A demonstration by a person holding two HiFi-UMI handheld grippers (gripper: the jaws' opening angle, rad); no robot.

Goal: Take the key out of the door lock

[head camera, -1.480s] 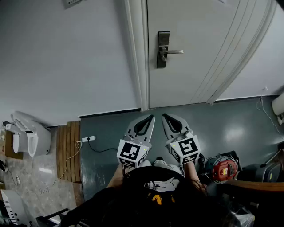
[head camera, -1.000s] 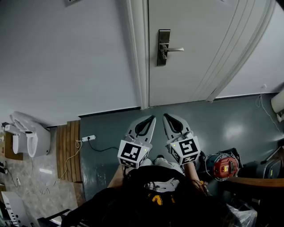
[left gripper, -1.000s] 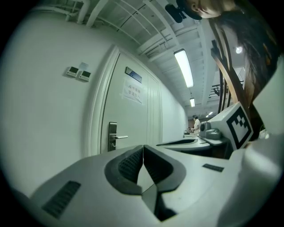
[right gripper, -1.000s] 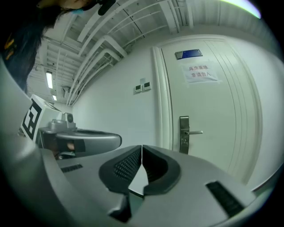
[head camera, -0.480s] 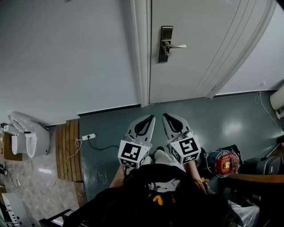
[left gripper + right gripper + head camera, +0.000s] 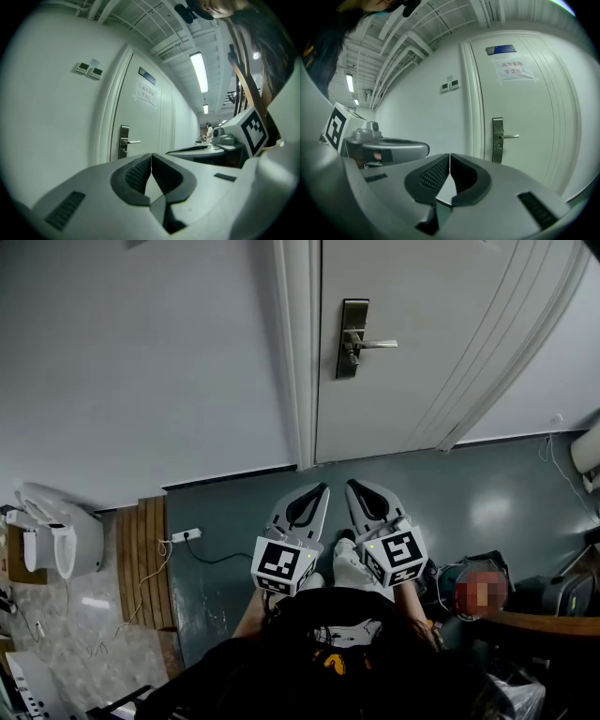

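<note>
The white door stands shut ahead, with a steel lock plate and a lever handle near its left edge. A small piece under the handle may be the key; it is too small to tell. My left gripper and right gripper hang side by side over the floor, well short of the door, both shut with nothing in them. The lock plate shows far off above the closed left gripper. In the right gripper view the lock plate sits beyond the closed right gripper.
A white door frame and plain wall lie left of the door. On the dark floor are a power strip with a cable, wooden slats and a white fixture. Clutter sits at the right. A paper sign hangs on the door.
The person has stepped slightly toward the door, a white shoe coming forward under the right gripper. Both grippers stay shut and side by side.
</note>
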